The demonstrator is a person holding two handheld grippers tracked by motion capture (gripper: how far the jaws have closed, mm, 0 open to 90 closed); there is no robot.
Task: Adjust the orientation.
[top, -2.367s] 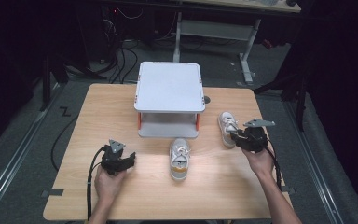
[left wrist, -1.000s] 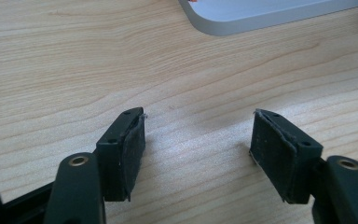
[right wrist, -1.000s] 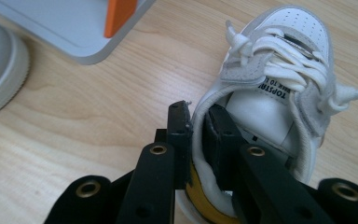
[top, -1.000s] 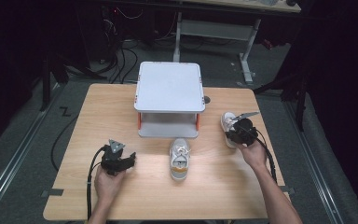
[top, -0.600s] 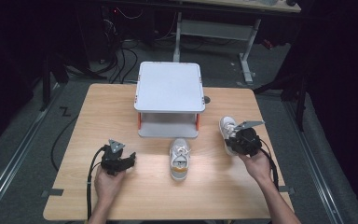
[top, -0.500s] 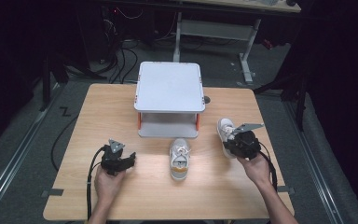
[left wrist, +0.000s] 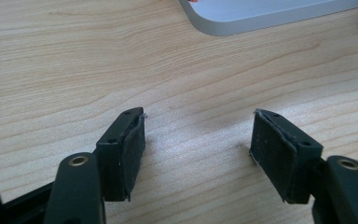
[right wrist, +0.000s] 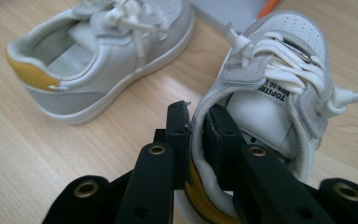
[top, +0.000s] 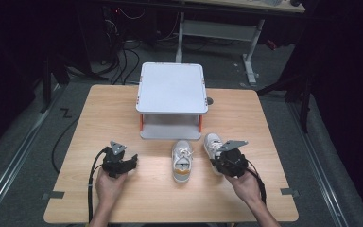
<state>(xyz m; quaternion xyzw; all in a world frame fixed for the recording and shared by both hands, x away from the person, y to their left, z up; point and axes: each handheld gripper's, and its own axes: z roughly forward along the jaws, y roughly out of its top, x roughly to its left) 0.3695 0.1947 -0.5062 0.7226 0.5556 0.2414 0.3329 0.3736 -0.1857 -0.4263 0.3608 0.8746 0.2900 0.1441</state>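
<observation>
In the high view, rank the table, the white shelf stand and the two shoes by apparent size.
1. Table, clearly largest.
2. White shelf stand.
3. The loose shoe and the shoe held by the right gripper: they look alike, and the held one is partly covered, so no ranking between them.

White sneakers (top: 182, 161) (top: 212, 144) (yellow heels) side by side

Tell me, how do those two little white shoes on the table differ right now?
The right shoe has its heel collar pinched by the right claw, one jaw inside and one outside; the middle shoe lies free, touched by nothing. The middle shoe sits in front of the grey stand, while the right shoe sits off toward the stand's right corner. Both are white, laced, with a yellow heel patch.
</observation>
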